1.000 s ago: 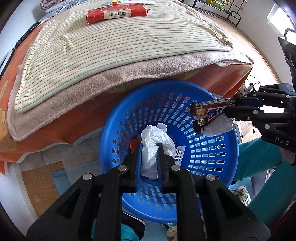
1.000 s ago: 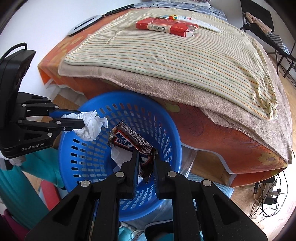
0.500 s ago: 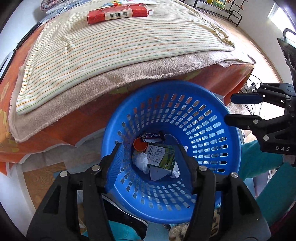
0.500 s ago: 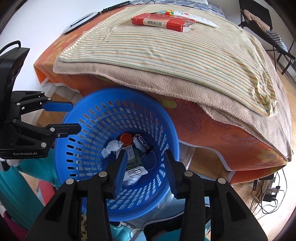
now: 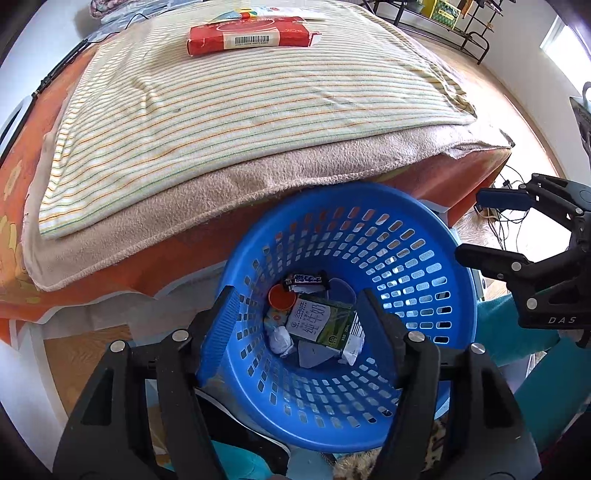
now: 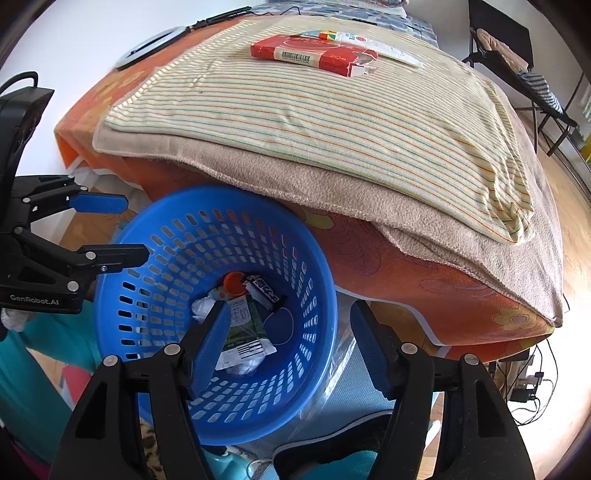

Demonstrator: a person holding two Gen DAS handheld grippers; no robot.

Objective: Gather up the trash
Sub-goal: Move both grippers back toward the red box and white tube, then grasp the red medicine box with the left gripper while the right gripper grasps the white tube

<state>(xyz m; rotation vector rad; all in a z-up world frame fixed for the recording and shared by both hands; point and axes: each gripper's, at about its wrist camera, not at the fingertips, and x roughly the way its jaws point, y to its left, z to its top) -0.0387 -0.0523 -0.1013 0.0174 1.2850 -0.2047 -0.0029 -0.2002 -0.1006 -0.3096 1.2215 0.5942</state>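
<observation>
A blue perforated basket (image 5: 424,229) (image 6: 317,280) stands on the floor against the bed. On its bottom lie a green milk carton (image 5: 321,323) (image 6: 243,325), a dark candy-bar wrapper (image 5: 306,279) (image 6: 266,290), an orange cap (image 5: 282,296) (image 6: 233,282) and crumpled white tissue (image 5: 279,339) (image 6: 202,306). My left gripper (image 5: 295,321) (image 6: 129,229) hovers over the basket, its jaws opening with nothing between them. My right gripper (image 6: 288,332) (image 5: 476,225) hangs over the basket's right side, jaws opening and empty too. A red box (image 5: 249,36) (image 6: 314,53) lies far up on the bed.
The bed carries a striped cream towel (image 5: 240,110) over a beige blanket (image 5: 184,221) and orange sheet (image 6: 443,288). A white tube-like packet (image 6: 365,38) lies behind the red box. Cables (image 6: 532,380) sit on the floor at right. Teal-clad legs (image 5: 535,369) flank the basket.
Both grippers have opened. The tissue dropped from the left one and the candy wrapper from the right one; both now lie on the basket's bottom.
</observation>
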